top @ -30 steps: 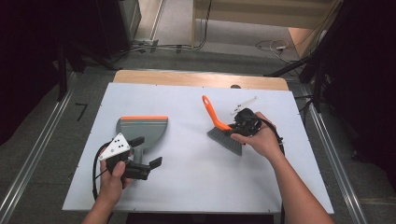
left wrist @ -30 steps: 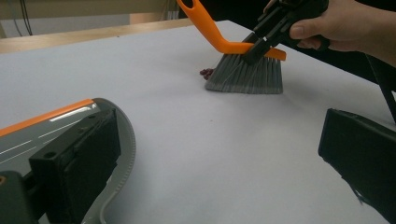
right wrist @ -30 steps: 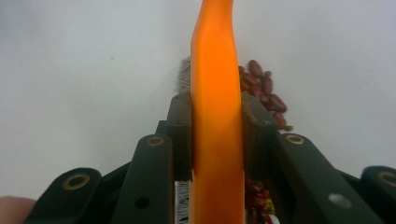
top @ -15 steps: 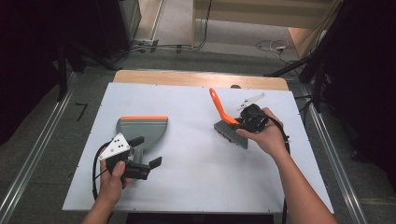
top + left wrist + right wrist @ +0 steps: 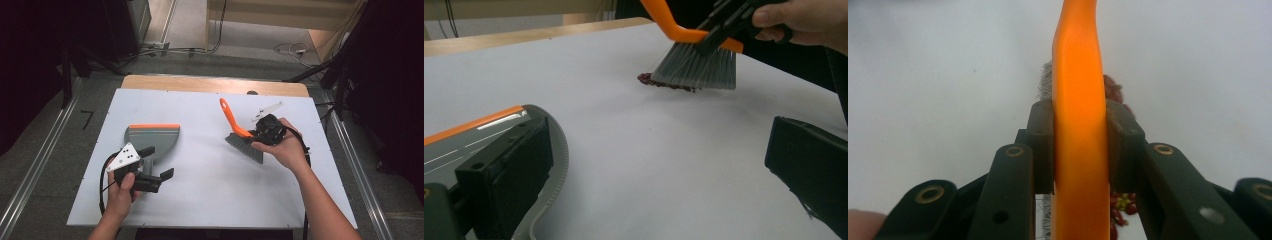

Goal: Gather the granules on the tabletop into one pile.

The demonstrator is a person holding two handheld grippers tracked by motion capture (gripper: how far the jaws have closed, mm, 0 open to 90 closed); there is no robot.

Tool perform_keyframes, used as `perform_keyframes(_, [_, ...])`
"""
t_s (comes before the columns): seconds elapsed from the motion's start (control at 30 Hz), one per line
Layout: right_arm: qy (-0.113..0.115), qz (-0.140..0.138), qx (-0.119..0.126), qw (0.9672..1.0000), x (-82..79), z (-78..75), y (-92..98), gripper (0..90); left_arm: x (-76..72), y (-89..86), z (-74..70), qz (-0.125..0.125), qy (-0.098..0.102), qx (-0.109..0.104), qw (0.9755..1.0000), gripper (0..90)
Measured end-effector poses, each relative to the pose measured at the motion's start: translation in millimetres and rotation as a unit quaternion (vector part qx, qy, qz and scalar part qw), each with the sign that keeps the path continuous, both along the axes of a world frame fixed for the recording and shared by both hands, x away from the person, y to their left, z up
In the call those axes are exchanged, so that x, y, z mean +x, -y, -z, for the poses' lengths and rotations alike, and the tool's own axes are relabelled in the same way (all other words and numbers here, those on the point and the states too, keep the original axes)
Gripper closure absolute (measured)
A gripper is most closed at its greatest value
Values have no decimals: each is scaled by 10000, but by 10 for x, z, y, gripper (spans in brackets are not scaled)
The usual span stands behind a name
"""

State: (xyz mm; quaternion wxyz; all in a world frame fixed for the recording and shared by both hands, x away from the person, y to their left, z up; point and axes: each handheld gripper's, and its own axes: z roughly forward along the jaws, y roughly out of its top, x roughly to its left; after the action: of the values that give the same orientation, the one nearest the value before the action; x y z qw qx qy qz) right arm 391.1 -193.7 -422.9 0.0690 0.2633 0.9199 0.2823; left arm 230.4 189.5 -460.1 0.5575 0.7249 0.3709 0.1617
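At near left the left tool (image 5: 159,171) rests open beside the stiff, light dustpan (image 5: 151,137). At right the right tool (image 5: 258,131) clamps the brush (image 5: 243,142) by its rigid orange handle; soft bristles touch the small, loose dark red crumbs (image 5: 664,83) on the worktop (image 5: 200,200)

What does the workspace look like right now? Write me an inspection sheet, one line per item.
Surface: white table, wooden strip along its far edge.
Job's things: brush with orange handle, bristles on the table at a small pile of dark red crumbs; grey dustpan with orange lip, lying flat at the left.
Clutter: nothing seen.
Grippers: right gripper shut on the brush handle; left gripper open, one jaw over the dustpan's handle end, not clamped.
Cables: black cable looping from the left gripper; another along the right forearm; loose wires on the floor beyond.
Surroundings: dark curtains on both sides, metal floor rails.
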Motion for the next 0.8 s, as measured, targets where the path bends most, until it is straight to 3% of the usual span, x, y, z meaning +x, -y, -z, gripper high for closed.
perform_keyframes(0.13, [-142,-139,-143,9997,9,140,-56,680,-3,-2,-2,6,7,2,10000,0])
perform_keyframes(0.4, [78,123,-88,9999,58,131,36,681,-1,-11,0,-8,-4,-8,10000,0])
perform_keyframes(0.8, [262,406,633,9968,-201,-70,279,680,-12,-26,-11,-35,44,-13,10000,0])
